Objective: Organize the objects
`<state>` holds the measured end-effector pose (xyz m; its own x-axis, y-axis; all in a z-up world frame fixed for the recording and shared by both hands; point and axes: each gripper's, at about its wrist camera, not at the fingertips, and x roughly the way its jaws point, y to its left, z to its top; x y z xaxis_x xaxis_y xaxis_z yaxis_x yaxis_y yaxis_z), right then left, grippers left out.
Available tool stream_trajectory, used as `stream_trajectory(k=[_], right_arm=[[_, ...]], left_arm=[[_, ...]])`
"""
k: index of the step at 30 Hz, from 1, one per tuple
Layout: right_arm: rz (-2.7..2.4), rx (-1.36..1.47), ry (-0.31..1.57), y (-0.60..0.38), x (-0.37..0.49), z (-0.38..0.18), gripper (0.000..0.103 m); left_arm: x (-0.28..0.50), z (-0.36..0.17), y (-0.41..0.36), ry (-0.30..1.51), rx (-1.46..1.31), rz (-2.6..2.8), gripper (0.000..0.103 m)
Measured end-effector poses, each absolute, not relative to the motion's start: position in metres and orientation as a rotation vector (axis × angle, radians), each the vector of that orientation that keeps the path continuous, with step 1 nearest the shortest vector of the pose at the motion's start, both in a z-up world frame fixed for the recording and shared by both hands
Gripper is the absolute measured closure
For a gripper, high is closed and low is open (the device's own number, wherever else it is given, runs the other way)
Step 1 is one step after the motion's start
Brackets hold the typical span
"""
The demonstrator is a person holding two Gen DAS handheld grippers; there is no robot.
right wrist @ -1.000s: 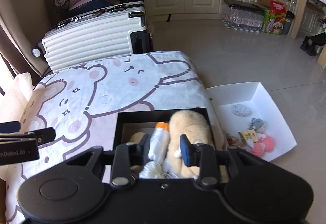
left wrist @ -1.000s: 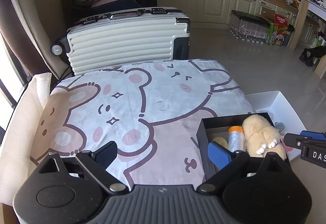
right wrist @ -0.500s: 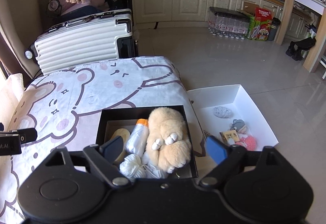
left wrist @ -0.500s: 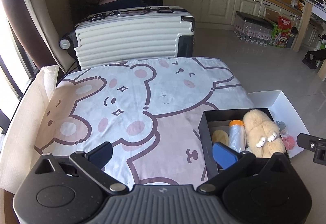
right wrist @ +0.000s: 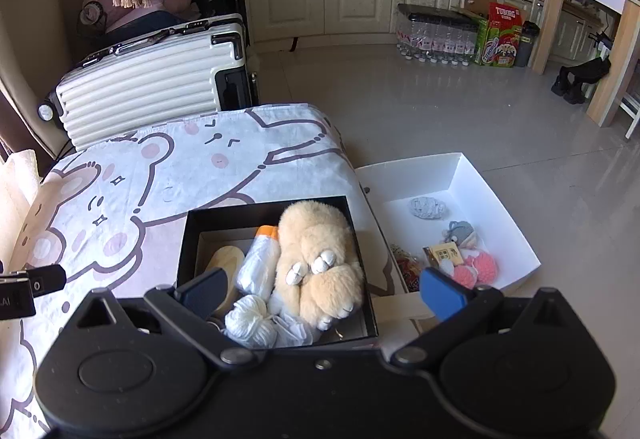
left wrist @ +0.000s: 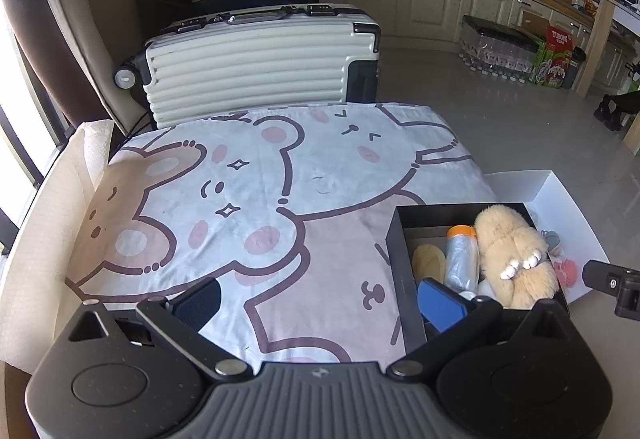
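**Clerk:** While I log this lot, what do both grippers carry?

**Operator:** Nothing. My right gripper (right wrist: 322, 289) hangs with fingers spread wide over the black box (right wrist: 264, 208); my left gripper (left wrist: 318, 297) is likewise released, above the bear-print blanket (left wrist: 240, 199), with the box at its 3 o'clock.

**Clerk:** Item one?

**Operator:** Plush toy (right wrist: 318, 259), tan fur, lying along the box's 3 o'clock wall. I judge it light, soft and compressible; best pinched across the body, not by a paw.

**Clerk:** Item two?

**Operator:** Orange-capped bottle (right wrist: 260, 259), wrapped in clear film, touching the plush at its 9 o'clock. Likely stiff but slippery; take it mid-barrel.

**Clerk:** Remainder of the box?

**Operator:** Yarn ball (right wrist: 250, 321), white, at 6 o'clock: light, and it would squash. Pale oval piece (right wrist: 224, 259) at 9 o'clock, partly behind my finger; material unclear.

**Clerk:** Still unsorted?

**Operator:** White tray (right wrist: 468, 175), beside the bed at 3 o'clock, holding a grey knitted piece (right wrist: 426, 207), a small grey doll (right wrist: 460, 233) and pink pom-poms (right wrist: 478, 269). All small and soft, by my estimate; a shallow pinch from above should do.
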<state>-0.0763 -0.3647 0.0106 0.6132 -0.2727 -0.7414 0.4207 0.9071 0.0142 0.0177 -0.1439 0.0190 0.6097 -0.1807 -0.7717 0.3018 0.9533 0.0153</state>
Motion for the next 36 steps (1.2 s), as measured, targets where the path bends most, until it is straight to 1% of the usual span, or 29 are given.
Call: stream_trajectory(k=[36], right_arm=[[-0.395,0.171,0.831,-0.3633,-0.0778,0.0098,0.0]], left_arm=[[0.0199,0.0148,-0.149,0.893,0.146,-0.296,0.0]])
